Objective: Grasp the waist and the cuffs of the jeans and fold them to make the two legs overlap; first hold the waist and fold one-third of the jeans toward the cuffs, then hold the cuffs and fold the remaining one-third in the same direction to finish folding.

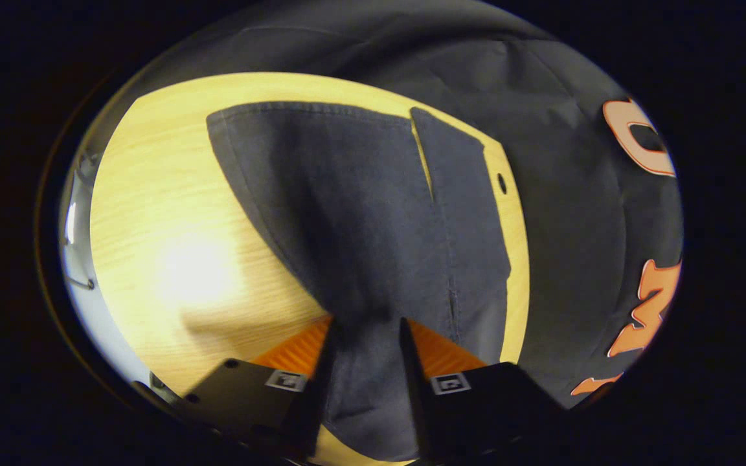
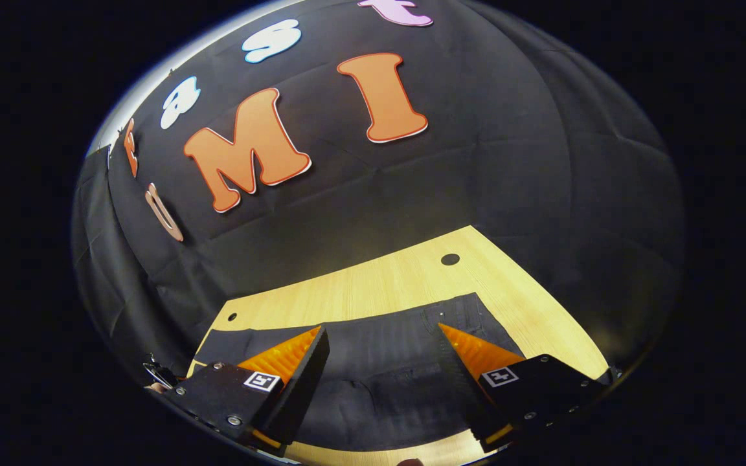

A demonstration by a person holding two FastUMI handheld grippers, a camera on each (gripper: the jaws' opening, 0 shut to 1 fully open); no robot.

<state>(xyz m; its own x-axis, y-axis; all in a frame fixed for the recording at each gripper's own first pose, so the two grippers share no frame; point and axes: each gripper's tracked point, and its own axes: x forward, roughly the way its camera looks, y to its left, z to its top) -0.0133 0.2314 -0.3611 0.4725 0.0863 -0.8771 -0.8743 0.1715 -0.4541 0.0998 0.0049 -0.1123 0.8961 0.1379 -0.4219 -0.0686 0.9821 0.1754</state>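
Jeans (image 1: pixel 360 213) lie flat on the wooden table (image 1: pixel 172 213), both legs side by side. Left gripper (image 1: pixel 365 349) and right gripper (image 2: pixel 379 362) hover spread apart over denim. Shallow pinch probably grabs one layer, slips.

One pair of jeans (image 1: pixel 360 213), two grippers, one table (image 1: pixel 172 213).

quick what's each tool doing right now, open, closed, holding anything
Left tool: open, fingers either side of a raised fold of the jeans, not pressing it.
Right tool: open above the jeans, holding nothing.
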